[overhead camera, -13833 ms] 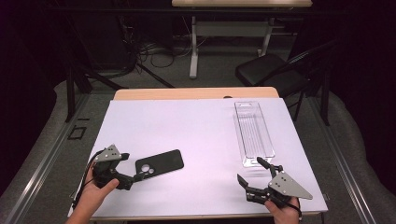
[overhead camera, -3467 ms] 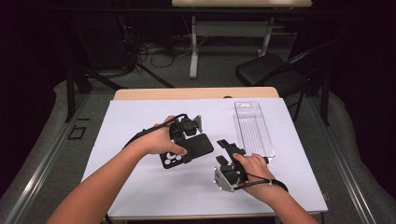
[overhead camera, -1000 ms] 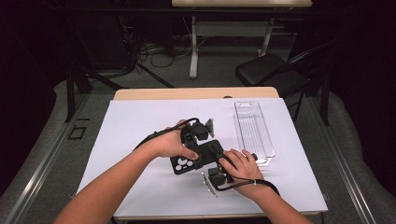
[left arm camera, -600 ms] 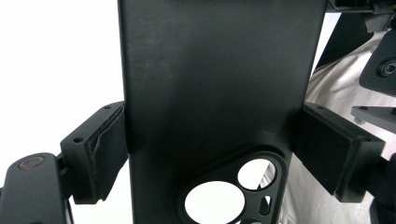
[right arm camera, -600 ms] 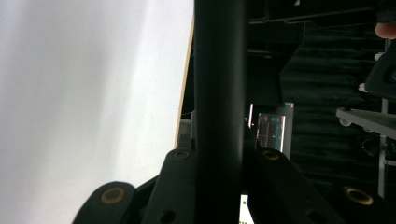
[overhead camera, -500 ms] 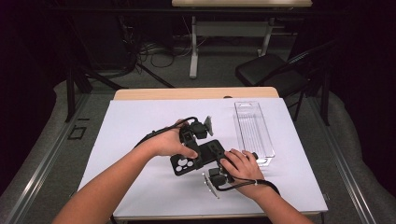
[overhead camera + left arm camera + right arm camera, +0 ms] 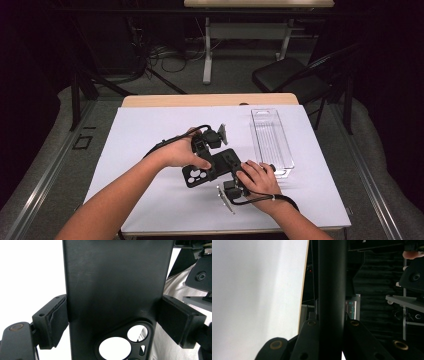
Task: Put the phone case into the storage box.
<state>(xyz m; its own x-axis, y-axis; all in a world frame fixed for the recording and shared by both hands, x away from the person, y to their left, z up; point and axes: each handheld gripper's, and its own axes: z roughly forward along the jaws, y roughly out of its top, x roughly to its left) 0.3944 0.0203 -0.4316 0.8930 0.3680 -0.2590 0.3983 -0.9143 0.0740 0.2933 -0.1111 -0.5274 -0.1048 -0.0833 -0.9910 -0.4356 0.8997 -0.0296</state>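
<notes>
A black phone case (image 7: 207, 171) with a camera cut-out is held above the white table cover (image 7: 150, 130), near its middle. My left gripper (image 7: 214, 159) grips it across its width. In the left gripper view the two pads (image 7: 56, 317) press on the long sides of the case (image 7: 112, 277), just above the cut-out. My right gripper (image 7: 238, 171) comes in from the right and is shut on the case's end. The right gripper view shows the case (image 7: 331, 277) edge-on as a dark bar, with the right gripper (image 7: 331, 327) clamped on both of its faces.
A clear plastic tray (image 7: 270, 140) lies lengthwise at the right of the cover, just beyond my right hand. The wooden table edge (image 7: 210, 100) runs along the back. Behind it are a dark chair (image 7: 290, 80) and cables on the floor.
At first the case lay on the cover with both grippers near the front corners. The left gripper then lifted it and the right one closed in. Over the last second nothing visibly moved.
</notes>
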